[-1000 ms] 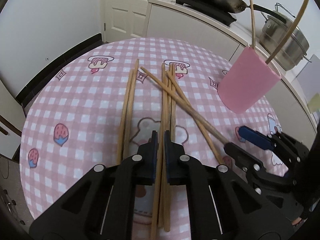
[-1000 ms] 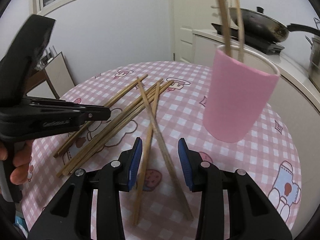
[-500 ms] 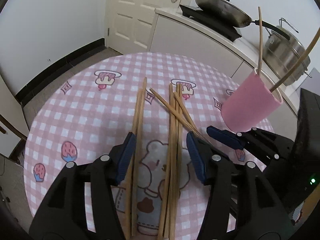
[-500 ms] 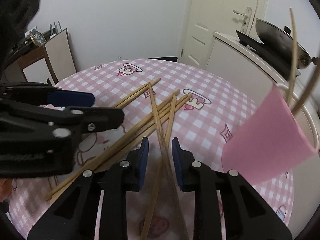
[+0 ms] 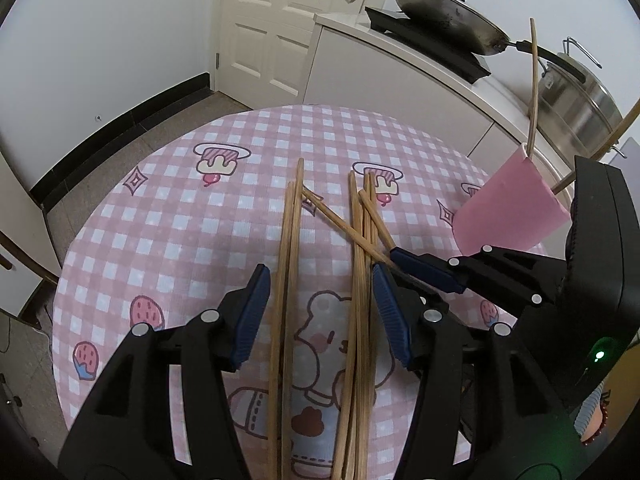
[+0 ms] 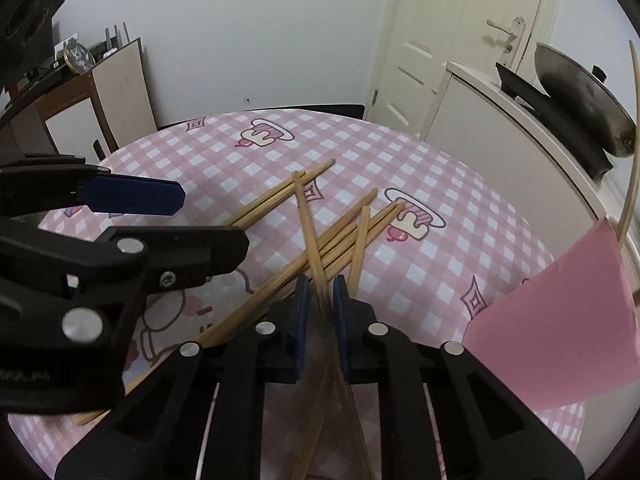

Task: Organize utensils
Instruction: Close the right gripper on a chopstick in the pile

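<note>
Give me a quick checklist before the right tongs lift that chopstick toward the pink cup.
1. Chopstick between the right tongs: ok, the crossing chopstick runs between the closing pads.
2. Firm grip: cannot tell, the stick is blurred below the pads.
3. Only one stick caught: cannot tell.
4. Left tongs out of the way: not ok, open and hovering over the chopstick pile close by.
5. Pink cup ready: ok, it already holds two sticks.
</note>
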A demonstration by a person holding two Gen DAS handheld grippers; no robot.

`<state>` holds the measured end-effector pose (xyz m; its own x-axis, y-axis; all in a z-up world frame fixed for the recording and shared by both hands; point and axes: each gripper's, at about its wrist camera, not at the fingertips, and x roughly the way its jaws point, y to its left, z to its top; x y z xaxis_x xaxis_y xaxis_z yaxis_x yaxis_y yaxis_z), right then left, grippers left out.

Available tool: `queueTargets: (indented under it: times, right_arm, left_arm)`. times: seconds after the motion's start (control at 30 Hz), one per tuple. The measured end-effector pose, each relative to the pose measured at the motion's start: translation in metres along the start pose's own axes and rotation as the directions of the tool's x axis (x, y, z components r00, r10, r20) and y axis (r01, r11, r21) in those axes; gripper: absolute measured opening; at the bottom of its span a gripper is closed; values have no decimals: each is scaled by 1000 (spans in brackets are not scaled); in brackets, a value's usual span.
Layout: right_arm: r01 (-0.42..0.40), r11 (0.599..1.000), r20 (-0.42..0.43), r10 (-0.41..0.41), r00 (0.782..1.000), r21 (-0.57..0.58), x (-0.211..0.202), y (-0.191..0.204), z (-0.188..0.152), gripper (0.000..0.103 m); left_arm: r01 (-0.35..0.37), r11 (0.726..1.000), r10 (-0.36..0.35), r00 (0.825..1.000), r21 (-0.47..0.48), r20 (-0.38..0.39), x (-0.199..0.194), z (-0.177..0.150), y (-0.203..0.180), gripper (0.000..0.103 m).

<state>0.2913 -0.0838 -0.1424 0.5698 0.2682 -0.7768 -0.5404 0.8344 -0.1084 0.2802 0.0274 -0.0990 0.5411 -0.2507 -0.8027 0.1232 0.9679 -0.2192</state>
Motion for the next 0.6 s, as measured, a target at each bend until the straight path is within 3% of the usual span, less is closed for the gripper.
queueTargets:
  times: [0.33,0.6]
  right_arm:
    - [24,999,-24,-24,999,-22,5,-3,-5,5]
    - [2,998,60,-6,998,65,-28,-14,-14,5]
  left_arm:
    - [8,1000,-8,1000,-6,-12,3,1,1,53]
    - [14,1000,-14,1000,19,-15,6,5,-8,53]
